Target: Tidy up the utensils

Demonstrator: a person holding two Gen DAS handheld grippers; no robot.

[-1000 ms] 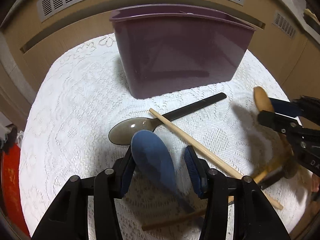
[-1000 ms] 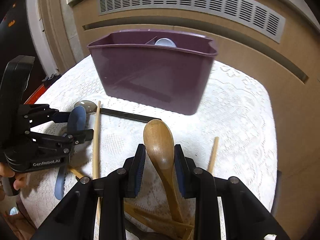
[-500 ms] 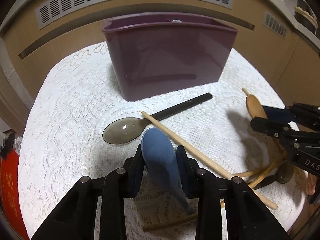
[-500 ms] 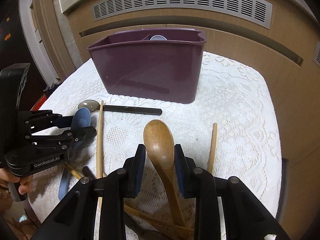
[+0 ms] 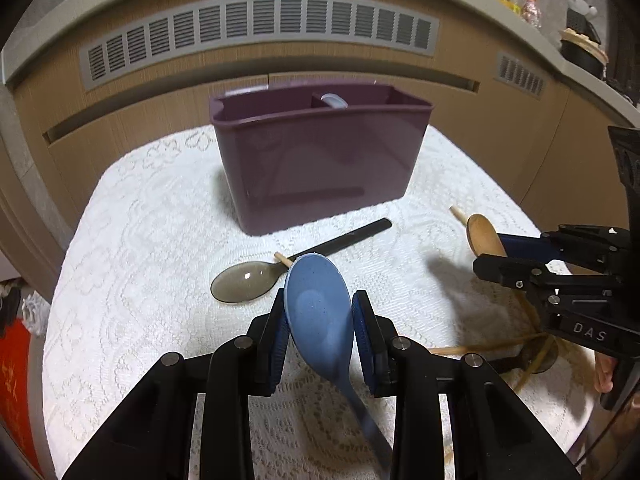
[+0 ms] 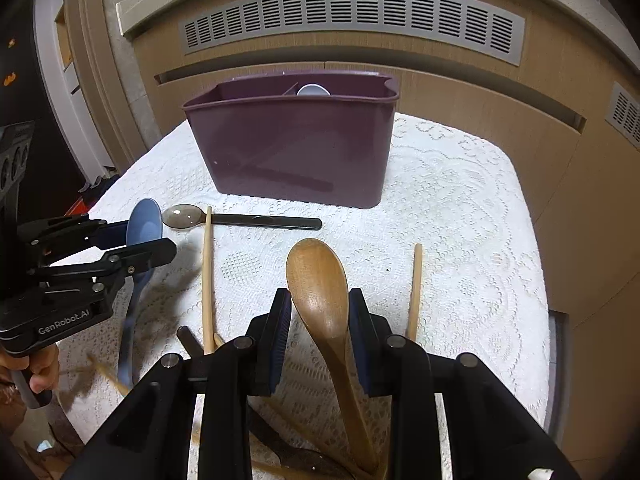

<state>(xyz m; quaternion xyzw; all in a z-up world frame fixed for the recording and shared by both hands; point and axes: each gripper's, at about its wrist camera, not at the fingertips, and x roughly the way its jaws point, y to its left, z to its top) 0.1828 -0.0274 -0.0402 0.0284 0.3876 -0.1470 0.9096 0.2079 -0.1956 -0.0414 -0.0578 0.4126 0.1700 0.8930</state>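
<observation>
Pinching oval bowls: blue plastic spoon (image 5: 320, 312), wooden spoon (image 6: 320, 284).

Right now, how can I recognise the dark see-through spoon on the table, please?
Find the purple bin on the lace tablecloth. Just in front of it lies the smoky spoon, flat, bowl to the left, with a chopstick across its neck. Unlike the blue spoon and wooden spoon, it is translucent and nobody holds it.

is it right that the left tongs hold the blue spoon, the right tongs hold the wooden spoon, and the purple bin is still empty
Not quite. The left tongs hold the blue spoon and the right tongs hold the wooden spoon, but the purple bin isn't empty: the right wrist view shows a pale utensil head inside.
</observation>
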